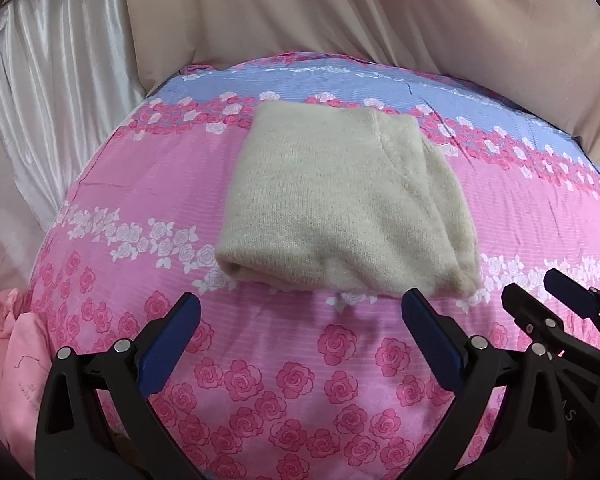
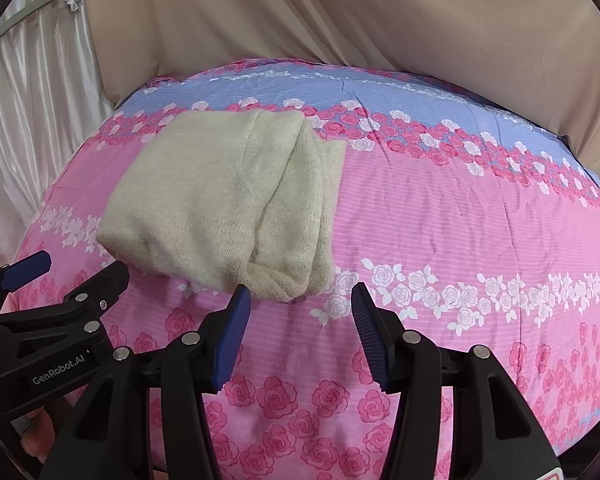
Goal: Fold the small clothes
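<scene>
folded cream knit (image 1: 340, 208) on bedspread (image 1: 284, 360), underside layers hidden, pink cloth (image 1: 16, 360) cut off

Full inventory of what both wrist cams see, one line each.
folded knit garment: 1, cream, lying on the bedspread ahead of both grippers
bedspread: 1, pink with rose print and blue band, under everything
pink clothes: a pile, pink, at near left edge of the bed
beige drape: 1, beige, behind the bed
white curtain: 1, white satin, far left
left gripper: 1, black with blue fingers, open, empty
right gripper: 1, black with blue fingers, open, empty
</scene>
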